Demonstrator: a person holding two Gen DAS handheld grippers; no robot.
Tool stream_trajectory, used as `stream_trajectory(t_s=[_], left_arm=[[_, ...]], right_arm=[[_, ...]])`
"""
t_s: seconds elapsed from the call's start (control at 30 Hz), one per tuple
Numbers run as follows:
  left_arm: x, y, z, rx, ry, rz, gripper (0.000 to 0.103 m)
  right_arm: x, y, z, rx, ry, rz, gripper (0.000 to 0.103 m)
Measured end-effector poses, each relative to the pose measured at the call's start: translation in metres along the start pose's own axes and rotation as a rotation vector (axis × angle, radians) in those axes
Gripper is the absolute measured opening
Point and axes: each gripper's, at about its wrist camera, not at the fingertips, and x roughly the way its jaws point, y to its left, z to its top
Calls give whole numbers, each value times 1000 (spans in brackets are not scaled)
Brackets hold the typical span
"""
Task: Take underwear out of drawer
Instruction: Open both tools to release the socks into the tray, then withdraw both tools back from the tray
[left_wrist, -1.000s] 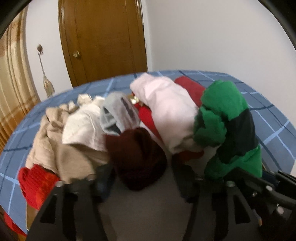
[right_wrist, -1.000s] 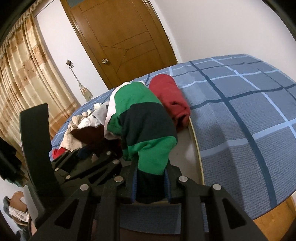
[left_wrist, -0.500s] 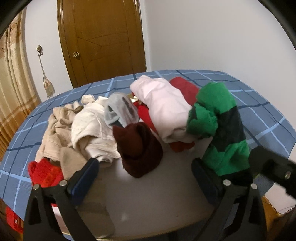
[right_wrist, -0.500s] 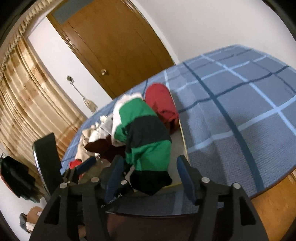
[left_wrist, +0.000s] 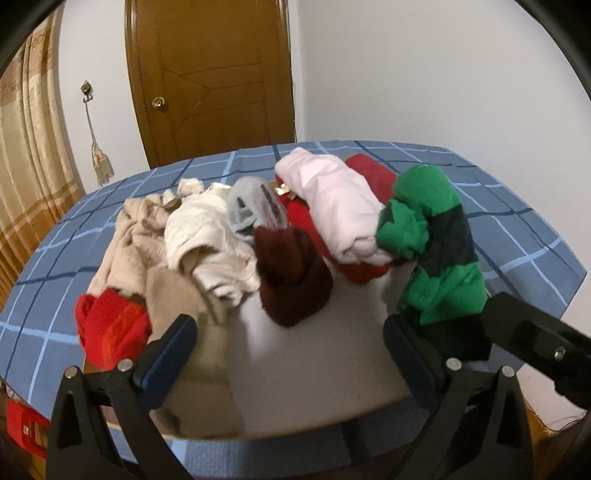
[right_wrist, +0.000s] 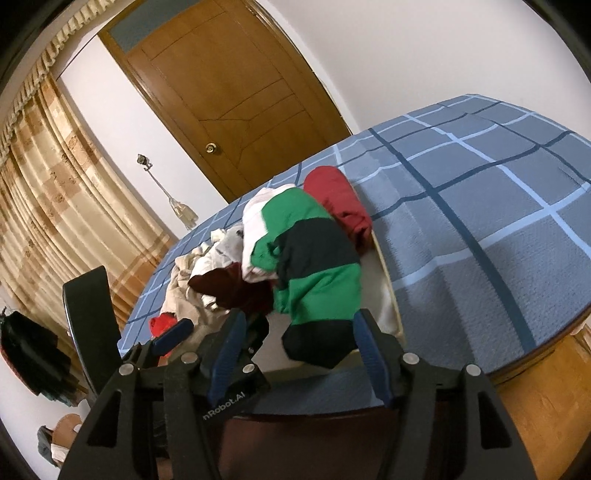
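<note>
left tool (left_wrist: 288, 339): fingers spread wide, holding nothing, facing the drawer (left_wrist: 306, 373) on the bed (left_wrist: 517, 221). drawer held a red garment (left_wrist: 110, 328), beige and white pieces, a maroon roll (left_wrist: 291, 273). right tool (right_wrist: 299, 332): spread wide, empty, around the green-and-dark underwear (right_wrist: 317, 273). step judged: selecting; next, close and lift.

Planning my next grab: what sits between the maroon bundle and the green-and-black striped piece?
In the left wrist view, a pale pink folded garment over a red one lies between the maroon bundle and green-and-black striped piece.
</note>
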Motion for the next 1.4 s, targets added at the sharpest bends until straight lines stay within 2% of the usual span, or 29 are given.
stream_trajectory(t_s=[0.17, 0.43, 0.57, 0.73, 1.0, 1.4], left_arm=[[-10, 3, -7, 19, -1, 26, 102], [-34, 22, -19, -22, -26, 24, 102], [-36, 31, -27, -38, -28, 56, 102], [-47, 41, -38, -49, -45, 60, 102], [-81, 55, -68, -92, -71, 33, 102], [-119, 58, -105, -98, -91, 52, 102]], right_arm=[[-2, 10, -8, -19, 2, -6, 64], [-15, 23, -24, -41, -27, 7, 64], [-26, 37, -37, -131, -127, -37, 64], [-40, 54, -49, -215, -187, -51, 64], [-58, 54, -68, -145, -99, -15, 66], [-107, 43, -107, -131, -132, -20, 71]])
